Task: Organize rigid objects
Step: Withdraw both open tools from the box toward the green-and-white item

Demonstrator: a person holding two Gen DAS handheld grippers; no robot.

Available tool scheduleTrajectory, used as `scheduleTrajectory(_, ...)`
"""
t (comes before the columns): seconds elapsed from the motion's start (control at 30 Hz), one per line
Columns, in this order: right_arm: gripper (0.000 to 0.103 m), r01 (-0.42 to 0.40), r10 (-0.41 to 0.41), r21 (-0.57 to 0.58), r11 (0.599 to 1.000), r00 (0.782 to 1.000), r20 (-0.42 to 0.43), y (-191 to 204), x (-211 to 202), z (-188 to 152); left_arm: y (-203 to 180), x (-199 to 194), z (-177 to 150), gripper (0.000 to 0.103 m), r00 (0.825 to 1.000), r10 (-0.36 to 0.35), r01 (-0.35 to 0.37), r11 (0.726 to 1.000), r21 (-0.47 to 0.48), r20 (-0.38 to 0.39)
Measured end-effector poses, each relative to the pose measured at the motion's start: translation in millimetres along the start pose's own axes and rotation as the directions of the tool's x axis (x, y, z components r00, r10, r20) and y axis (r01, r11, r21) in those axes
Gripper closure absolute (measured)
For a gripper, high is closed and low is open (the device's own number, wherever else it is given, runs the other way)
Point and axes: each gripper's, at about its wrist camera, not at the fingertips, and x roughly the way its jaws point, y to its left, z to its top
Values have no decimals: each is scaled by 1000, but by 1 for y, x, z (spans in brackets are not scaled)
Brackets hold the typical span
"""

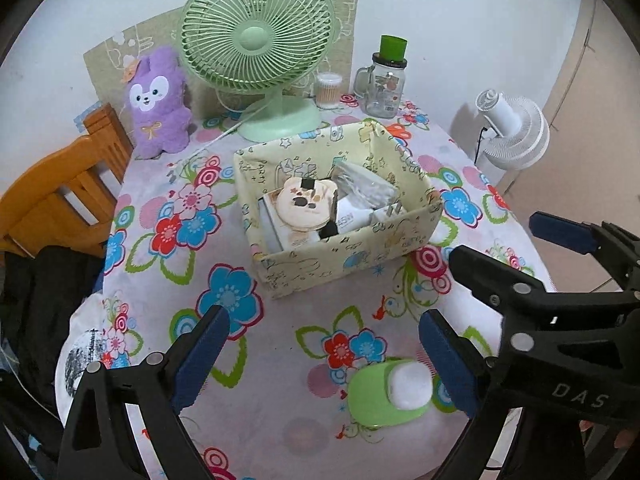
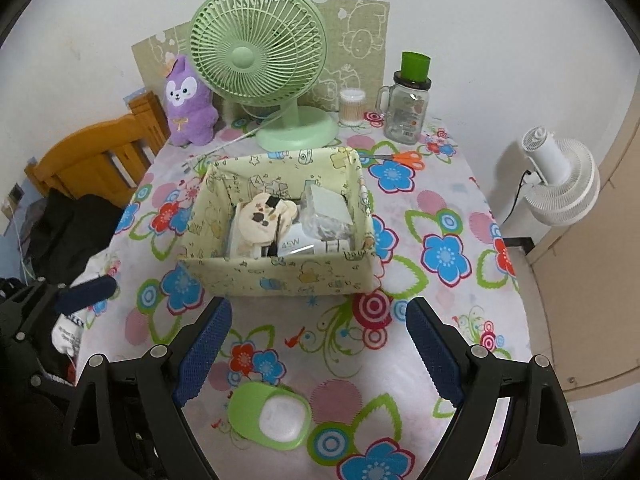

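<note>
The green case (image 2: 269, 416), a rounded piece with a white inset, lies alone on the near worktop (image 2: 440, 208), short of the fabric box (image 2: 280, 276) and well apart from it; in the right wrist view it sits low between the fingers (image 2: 204, 348), nearer the left one; in the left wrist view it lies just beside the right-hand finger. Judged rigid, light and smooth-shelled, so liable to slip; best pinched across its narrower sides, low on the green shell, not on the white inset. Right gripper (image 2: 320, 348) spread wide, holding nothing; left gripper (image 1: 324, 356) likewise spread and unladen. The box already holds a bear-shaped item (image 2: 264, 210), a white charger (image 2: 298, 246) and a clear packet (image 2: 326, 212); free room inside appears limited, chiefly at the near left corner. Obstructions: the near wall of the box must be cleared on transfer; the two grippers stand close together and could foul each other. The fan (image 2: 260, 60), plush (image 2: 188, 104), jar (image 2: 404, 108) and scissors (image 2: 404, 158) stand behind the box, out of the path.
</note>
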Motion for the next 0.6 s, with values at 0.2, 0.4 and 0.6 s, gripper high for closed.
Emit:
scheduleTrajectory(0.2,12,-16,17,-12,1000,999,34,4,-2,-16,2,1,-16,6,1000,-12,12,1000,13,-11)
scheduleTrajectory(0.4,12,-7,8,-26,1000,999,44,7,4,-35,3,9,-32,6,999,2,-1,1000,26,-32)
scheduleTrajectory(0.6,12,-12,12,16,1000,1000,19,3,14,-53,0,18,-47,6,999,-5,7,999,53,-33)
